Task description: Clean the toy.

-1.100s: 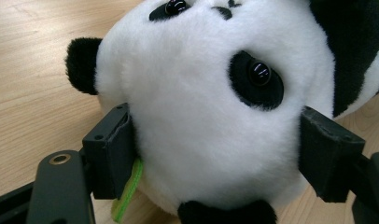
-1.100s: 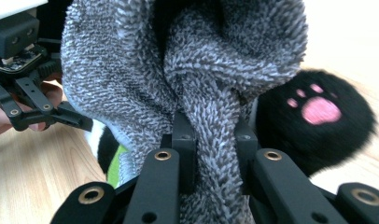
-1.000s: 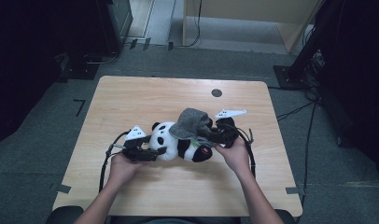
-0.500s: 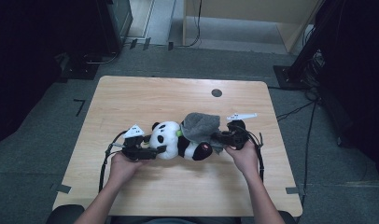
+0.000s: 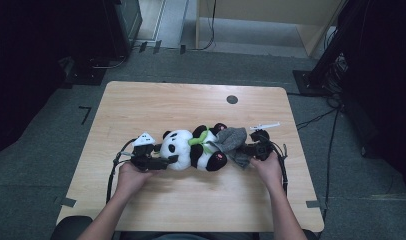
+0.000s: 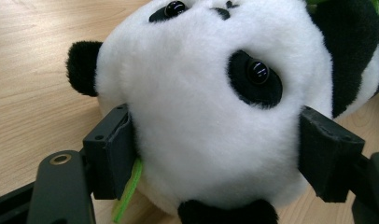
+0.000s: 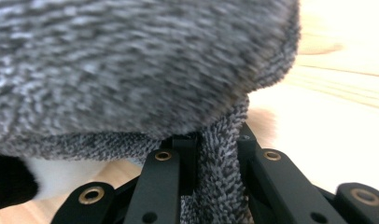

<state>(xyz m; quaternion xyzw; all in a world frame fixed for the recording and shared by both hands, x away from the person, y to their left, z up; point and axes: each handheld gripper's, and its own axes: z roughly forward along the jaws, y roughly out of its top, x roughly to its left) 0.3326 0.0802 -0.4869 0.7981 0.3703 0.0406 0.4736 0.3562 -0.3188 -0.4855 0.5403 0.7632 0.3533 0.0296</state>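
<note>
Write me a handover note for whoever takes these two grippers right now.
Left gripper: jaws clamped on either side of the white-and-black plush panda's head, pinning it on the light wooden table.
Right gripper: shut on a fold of the grey knitted fabric garment.
Done: the garment lies over the panda's leg end.
Left: whether it goes on or comes off I cannot tell; keep both grips and work the fabric along the body.

A light wooden table (image 5: 156, 105) stands on grey carpet (image 5: 51, 150), with dark equipment stands (image 5: 336, 50) behind.
</note>
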